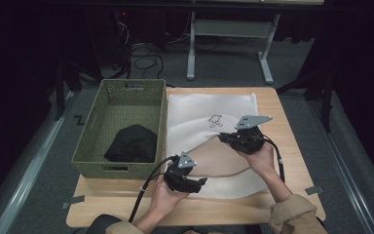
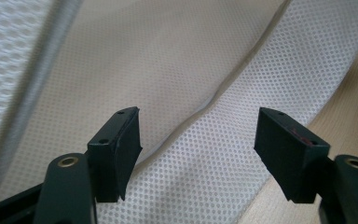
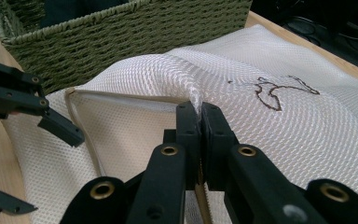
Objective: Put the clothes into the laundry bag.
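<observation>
A white mesh bag (image 1: 209, 109) with a small dark outline drawing (image 1: 215, 121) lies flat on the wooden table (image 1: 285, 131). My right gripper (image 1: 222, 138) is shut on the rim of the bag's upper layer (image 3: 261, 140) and holds it raised, so the mouth gapes toward the left hand. The pinched mesh bunches between the jaws of the right gripper (image 3: 199, 114). My left gripper (image 1: 202, 183) hovers open at the bag's near edge. In the left gripper view, the left gripper (image 2: 198, 144) has nothing between its pads, and the bag's lower layer and hem (image 2: 205, 182) lie beneath.
A green woven basket (image 1: 131, 84) stands left of the bag, touching it, with a black garment (image 1: 132, 144) inside. Its wall (image 3: 121, 42) rises close behind the lifted mesh. Bare wood (image 1: 126, 202) runs along the table's front edge. Cables and a desk frame (image 1: 229, 29) lie on the floor beyond.
</observation>
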